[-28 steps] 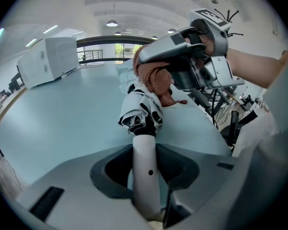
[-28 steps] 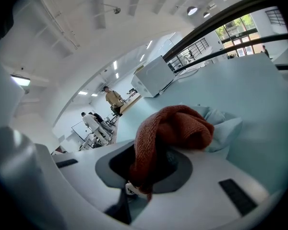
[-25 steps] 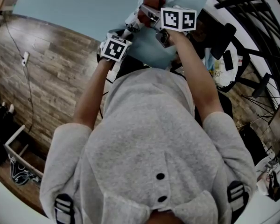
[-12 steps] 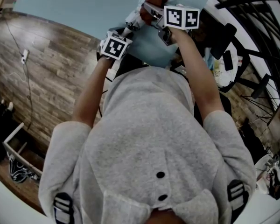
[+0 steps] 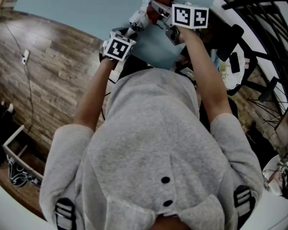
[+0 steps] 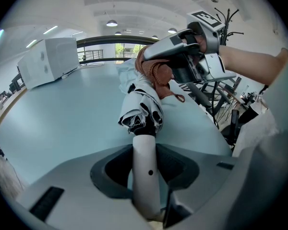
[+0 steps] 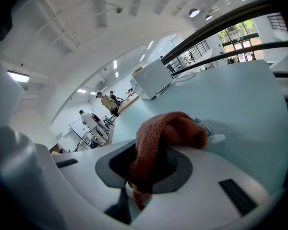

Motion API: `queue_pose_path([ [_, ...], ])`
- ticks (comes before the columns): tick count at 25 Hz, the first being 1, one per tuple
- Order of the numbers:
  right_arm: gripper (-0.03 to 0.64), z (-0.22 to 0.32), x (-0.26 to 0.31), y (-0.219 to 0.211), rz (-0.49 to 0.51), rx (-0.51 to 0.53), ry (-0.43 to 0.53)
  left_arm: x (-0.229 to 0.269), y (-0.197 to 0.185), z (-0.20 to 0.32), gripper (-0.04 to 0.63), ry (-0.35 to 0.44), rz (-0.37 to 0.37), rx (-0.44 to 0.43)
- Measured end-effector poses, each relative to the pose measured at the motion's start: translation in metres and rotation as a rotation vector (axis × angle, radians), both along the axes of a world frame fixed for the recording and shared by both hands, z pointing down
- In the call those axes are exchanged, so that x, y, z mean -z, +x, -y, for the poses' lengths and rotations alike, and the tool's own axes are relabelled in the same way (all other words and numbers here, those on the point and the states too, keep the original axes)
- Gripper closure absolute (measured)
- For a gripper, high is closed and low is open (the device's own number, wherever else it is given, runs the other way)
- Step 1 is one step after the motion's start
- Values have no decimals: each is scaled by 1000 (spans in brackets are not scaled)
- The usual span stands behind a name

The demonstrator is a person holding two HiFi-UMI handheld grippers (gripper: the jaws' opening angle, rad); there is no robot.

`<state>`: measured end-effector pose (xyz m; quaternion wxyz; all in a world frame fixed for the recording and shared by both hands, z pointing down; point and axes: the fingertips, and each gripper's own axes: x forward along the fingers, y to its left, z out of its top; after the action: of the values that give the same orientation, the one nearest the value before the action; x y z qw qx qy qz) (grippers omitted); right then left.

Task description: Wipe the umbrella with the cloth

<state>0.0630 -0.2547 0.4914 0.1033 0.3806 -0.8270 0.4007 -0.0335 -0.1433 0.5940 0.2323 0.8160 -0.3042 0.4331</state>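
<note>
Our left tool (image 6: pixel 146 176) clamps the umbrella (image 6: pixel 145 107) by its handle over the bench (image 6: pixel 62 109). Our right tool (image 7: pixel 149 169), clamped on the cloth (image 7: pixel 158 133), has edged slightly farther along the canopy, so wiping progresses.

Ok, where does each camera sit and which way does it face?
Head view: on the head, looking steeply down over shoulders and arms to the left gripper and right gripper at the table.
Left gripper view: on that gripper, along jaws shut on the umbrella; right gripper and forearm show.
Right gripper view: on that gripper, along jaws shut on the cloth, across the table.
Shared: cloth, table.
</note>
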Motion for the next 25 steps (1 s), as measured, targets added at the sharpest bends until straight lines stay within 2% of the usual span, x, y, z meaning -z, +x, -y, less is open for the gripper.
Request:
queue_pose_path([
  [13,538,15,3,26,-85,-42,34,-1,-1,-2,442,1,-5,-4],
  [20,538,42,11,55,-273,-90,110,0,2,-1,442,0,-16,-6],
  [25,538,71,38,67,-309,-139,183,1,1,0,442,2,-21,-8],
])
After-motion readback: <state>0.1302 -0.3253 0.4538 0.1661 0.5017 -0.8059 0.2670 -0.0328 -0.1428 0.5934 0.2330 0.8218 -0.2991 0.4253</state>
